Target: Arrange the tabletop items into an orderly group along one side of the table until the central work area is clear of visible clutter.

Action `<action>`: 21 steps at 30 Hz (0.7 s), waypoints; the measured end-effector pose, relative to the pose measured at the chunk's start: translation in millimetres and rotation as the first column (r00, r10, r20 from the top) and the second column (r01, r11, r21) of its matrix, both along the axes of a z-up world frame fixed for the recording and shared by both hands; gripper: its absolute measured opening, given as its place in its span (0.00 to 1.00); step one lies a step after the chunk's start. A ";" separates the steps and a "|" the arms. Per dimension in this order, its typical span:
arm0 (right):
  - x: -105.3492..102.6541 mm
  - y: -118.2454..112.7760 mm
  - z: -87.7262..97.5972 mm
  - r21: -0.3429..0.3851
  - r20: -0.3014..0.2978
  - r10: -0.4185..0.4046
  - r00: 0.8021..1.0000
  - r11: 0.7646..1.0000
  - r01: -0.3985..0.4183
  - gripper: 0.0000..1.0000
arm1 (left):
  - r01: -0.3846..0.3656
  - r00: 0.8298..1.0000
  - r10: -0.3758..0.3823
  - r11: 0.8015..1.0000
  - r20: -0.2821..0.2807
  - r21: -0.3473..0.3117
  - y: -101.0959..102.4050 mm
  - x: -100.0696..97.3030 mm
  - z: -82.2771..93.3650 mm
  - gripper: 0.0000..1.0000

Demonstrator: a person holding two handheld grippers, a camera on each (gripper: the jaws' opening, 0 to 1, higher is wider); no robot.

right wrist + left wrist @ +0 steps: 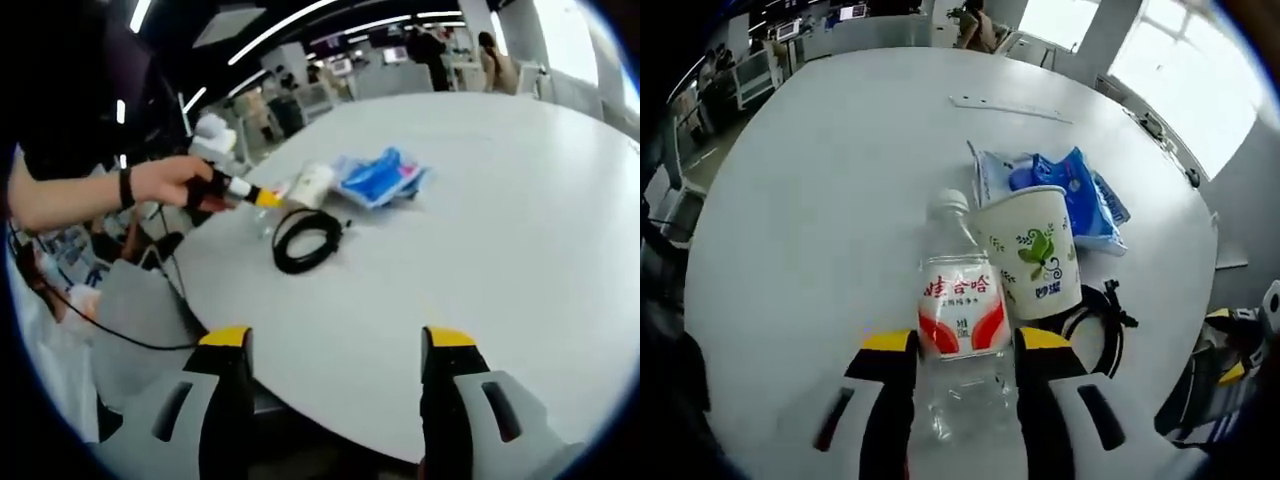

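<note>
White tabletop (820,180), round-ish, and most of it already looks bare, so I'd say this tidy-up is well along. Everything I can see sits bunched near one edge: one clear plastic water bottle (960,300) with a red-and-white label, one paper cup (1032,250) with a green leaf print, one pile of blue-and-white plastic packets (1070,190) (can't tell how many are in the pile), and one coil of black cable (1110,325). There's also one long pale strip, maybe a ruler (1010,107), lying off by itself further across the table, well apart from the group. That's the obvious leftover to me.

In the left gripper view, the left gripper (965,345) has its yellow-tipped jaws either side of the bottle's lower body, closed in against it as far as I can make out, so it has hold of the bottle. The bottle stands just beside the cup, touching or nearly so, with the packets behind the cup and the cable to the side.

In the right gripper view, the right gripper (338,340) is spread wide with nothing between its jaws, hanging over the near edge of the table. From there you can see the person's hand (165,182) at the cluster, with the cable (308,238) in front and the packets (380,175) beyond.

My guess at what's left: settle the bottle in line, then fetch that strip.
</note>
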State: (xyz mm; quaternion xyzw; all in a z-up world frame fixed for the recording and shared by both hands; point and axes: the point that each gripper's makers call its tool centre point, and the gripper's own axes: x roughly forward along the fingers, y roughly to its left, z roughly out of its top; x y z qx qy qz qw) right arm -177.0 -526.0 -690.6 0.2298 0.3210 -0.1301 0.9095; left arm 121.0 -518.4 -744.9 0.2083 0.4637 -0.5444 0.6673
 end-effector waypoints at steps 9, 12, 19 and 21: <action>8.2 -0.6 2.4 -0.002 0.007 0.012 1.000 1.000 -0.012 0.66 | -0.010 1.000 0.010 1.000 0.002 0.002 7.4 0.3 3.0 0.36; 9.2 -0.6 2.5 -0.002 0.009 0.015 1.000 1.000 -0.015 0.66 | 0.001 1.000 -0.001 1.000 0.009 0.009 11.4 0.3 3.2 0.36; 9.1 1.7 0.6 0.000 0.003 0.020 1.000 1.000 -0.020 0.66 | -0.010 1.000 0.010 1.000 0.007 0.020 22.2 1.7 3.5 0.36; 9.5 1.8 0.5 0.001 0.003 0.020 1.000 1.000 -0.020 0.65 | -0.016 1.000 0.016 1.000 0.009 0.025 26.6 2.9 3.1 0.36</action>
